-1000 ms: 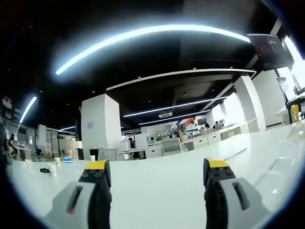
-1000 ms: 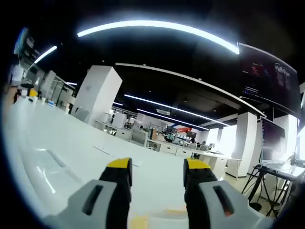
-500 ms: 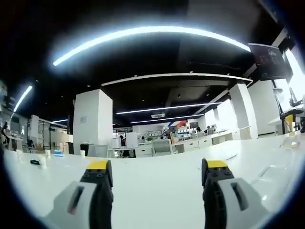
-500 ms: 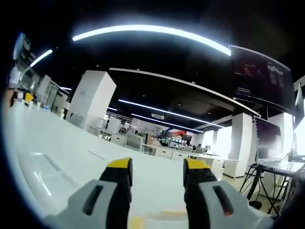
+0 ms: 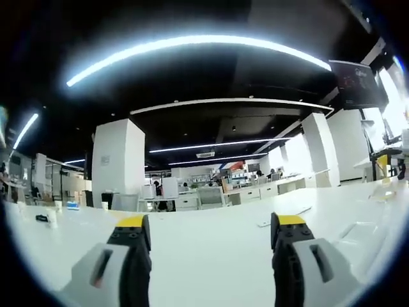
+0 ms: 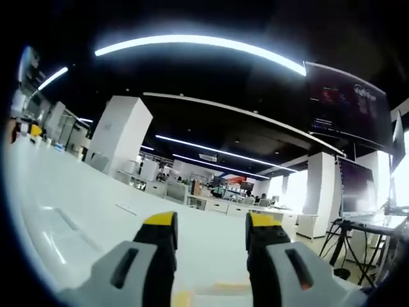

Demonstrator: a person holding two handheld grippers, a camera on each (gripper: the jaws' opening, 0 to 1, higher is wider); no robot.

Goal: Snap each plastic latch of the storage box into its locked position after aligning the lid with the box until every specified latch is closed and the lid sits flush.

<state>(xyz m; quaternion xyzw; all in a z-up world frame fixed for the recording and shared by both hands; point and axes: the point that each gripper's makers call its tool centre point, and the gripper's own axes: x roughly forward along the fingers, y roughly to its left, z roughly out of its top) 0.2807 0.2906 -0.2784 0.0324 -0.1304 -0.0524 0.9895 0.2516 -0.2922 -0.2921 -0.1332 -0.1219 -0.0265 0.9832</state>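
Observation:
My left gripper (image 5: 211, 225) is open over a white table (image 5: 211, 256), its grey jaws with yellow tips wide apart and nothing between them. A clear, flat plastic piece (image 5: 358, 230) lies faintly on the table at the right edge of the left gripper view. My right gripper (image 6: 211, 225) is open too, held low over the same white table (image 6: 83, 211). A clear plastic shape (image 6: 57, 233), possibly the box or lid, shows at the left in the right gripper view. I can make out no latch.
Both views look level across the table into an open office with white pillars (image 5: 118, 166), desks (image 5: 255, 190) and ceiling light strips. A dark wall screen (image 6: 348, 109) hangs at the right. Small items (image 5: 45, 217) sit at the table's far left edge.
Both views have swung a little, so the office background has slid sideways and levelled out. The jaws of both grippers keep the same gap.

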